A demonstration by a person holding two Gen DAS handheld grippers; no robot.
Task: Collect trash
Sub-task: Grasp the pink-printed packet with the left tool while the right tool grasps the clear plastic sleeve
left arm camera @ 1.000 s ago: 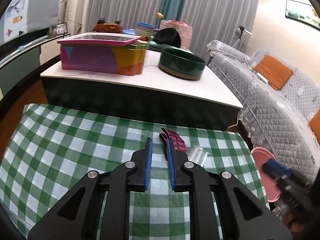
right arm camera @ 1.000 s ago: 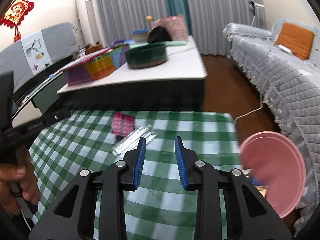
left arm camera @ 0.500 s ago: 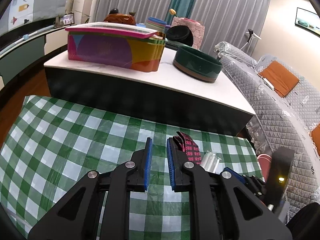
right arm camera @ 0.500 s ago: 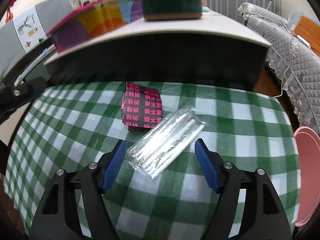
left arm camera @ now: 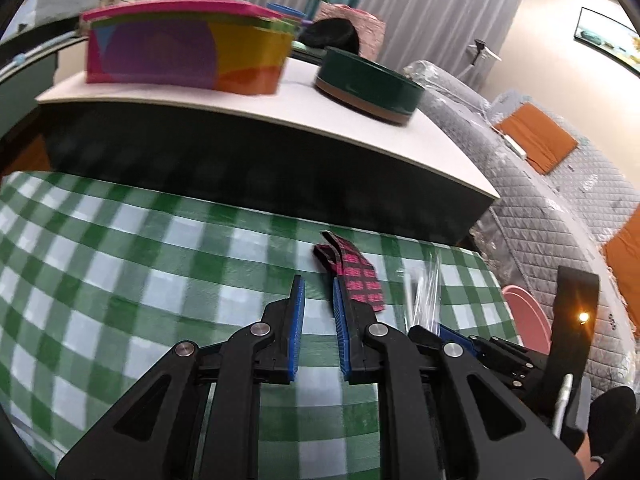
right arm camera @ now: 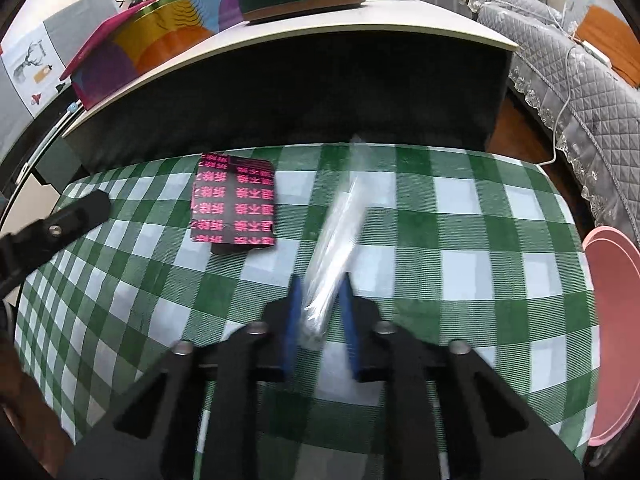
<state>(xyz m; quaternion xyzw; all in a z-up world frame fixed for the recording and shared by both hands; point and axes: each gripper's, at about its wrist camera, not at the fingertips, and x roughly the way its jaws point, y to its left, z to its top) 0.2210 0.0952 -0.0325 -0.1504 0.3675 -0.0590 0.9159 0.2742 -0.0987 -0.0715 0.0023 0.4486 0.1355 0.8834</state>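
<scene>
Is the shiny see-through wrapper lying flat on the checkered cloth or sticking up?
Sticking up. The clear wrapper is pinched at its near end in the right gripper and rises tilted off the checkered cloth.

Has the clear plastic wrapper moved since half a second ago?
Yes. The clear plastic wrapper no longer overlaps the pink-and-black packet; it points away, lifted, with the right gripper shut on its near end.

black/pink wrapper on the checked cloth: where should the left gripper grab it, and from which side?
Judging by its pose, take the black and pink wrapper at its raised, curled far end, seen in the left wrist view. The rest lies flat on the checked cloth, leaving little edge to pinch. Bring the left gripper forward and slightly right, jaws straddling that lifted flap. It is empty and partly open.
</scene>
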